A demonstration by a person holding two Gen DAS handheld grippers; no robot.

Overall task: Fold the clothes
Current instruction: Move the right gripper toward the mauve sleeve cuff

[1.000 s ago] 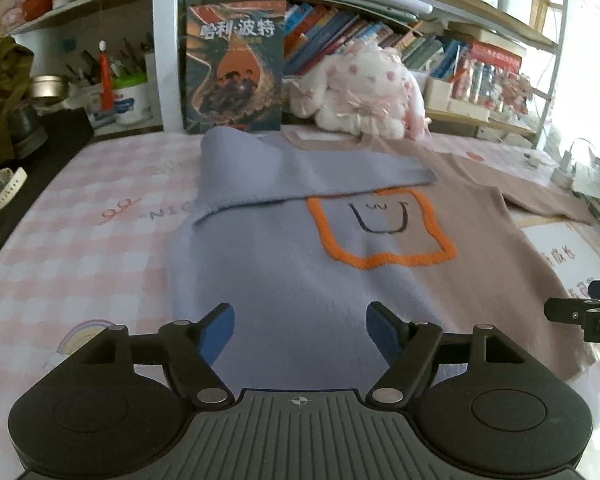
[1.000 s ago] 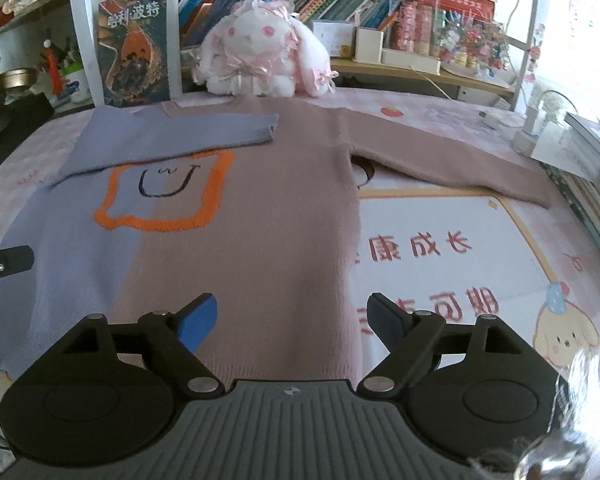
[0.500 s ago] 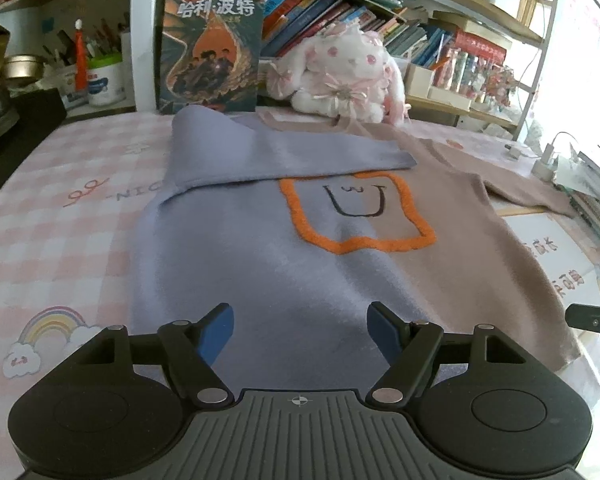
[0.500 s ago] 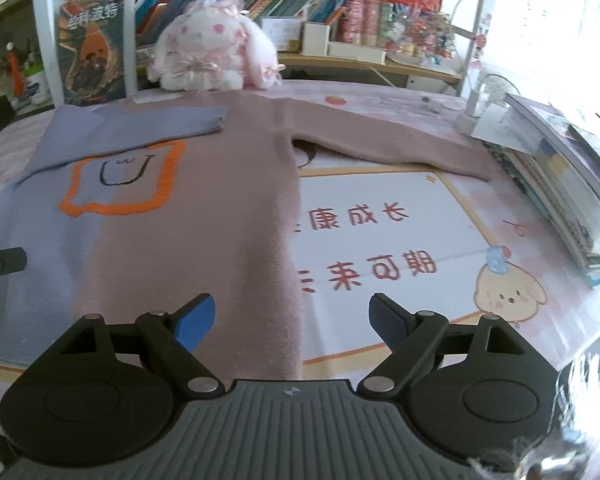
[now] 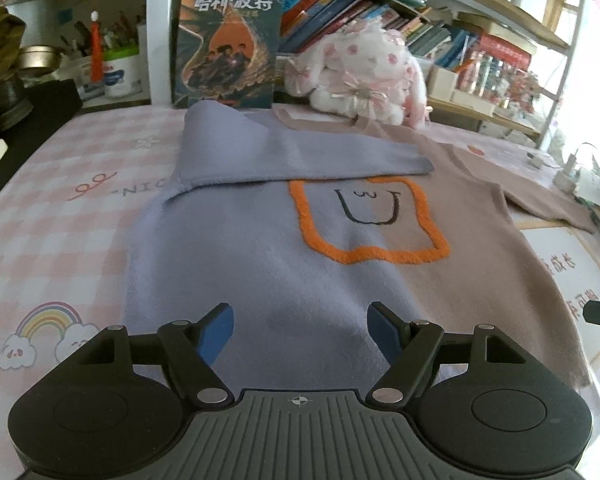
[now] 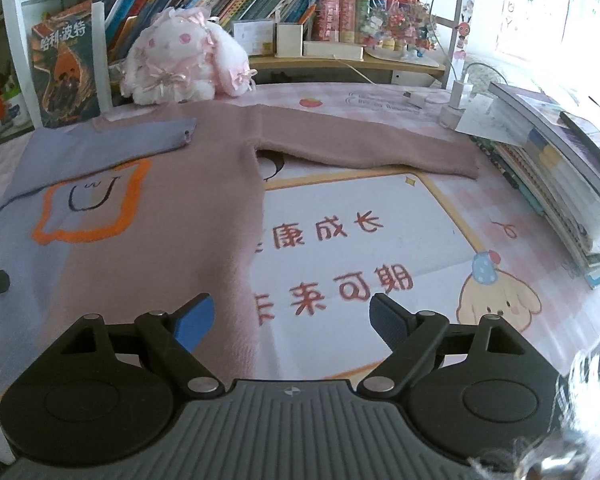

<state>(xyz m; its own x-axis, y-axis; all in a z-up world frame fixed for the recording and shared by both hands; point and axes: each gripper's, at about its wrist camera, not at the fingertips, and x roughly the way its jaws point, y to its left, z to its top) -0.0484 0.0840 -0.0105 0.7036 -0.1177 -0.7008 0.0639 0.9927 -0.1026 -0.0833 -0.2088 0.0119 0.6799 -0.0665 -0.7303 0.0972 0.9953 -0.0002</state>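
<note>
Soft and fuzzy, the sweater (image 5: 284,264) lies flat on the bench (image 5: 60,216), face up, with its bottom edge near both claws. It is half purple-blue and half dusty pink, and a bumpy orange outline (image 5: 364,220) with a little drawn face sits in the middle of its chest. The purple-blue sleeve (image 5: 300,152) is already folded across the top of the chest, so that side looks done. The pink sleeve (image 6: 364,146) is stretched out flat to the side on the bench, so I think it is the next part to fold in. The left claw (image 5: 300,332) hangs over the purple-blue half near the bottom edge, its blue pads spread wide with nothing between them. The right claw (image 6: 292,320) is spread wide too and holds nothing; it hangs over the pink side edge of the sweater, partly over the printed mat (image 6: 380,240), maybe so it can reach for the pink sleeve. The bench has a pink checked cover with a small rainbow (image 5: 48,320) on it. Behind the sweater sit a fluffy white and pink bunny toy (image 5: 364,76) and a tall book (image 5: 228,40) standing up, and a stack of books (image 6: 560,176) lies to the right.
</note>
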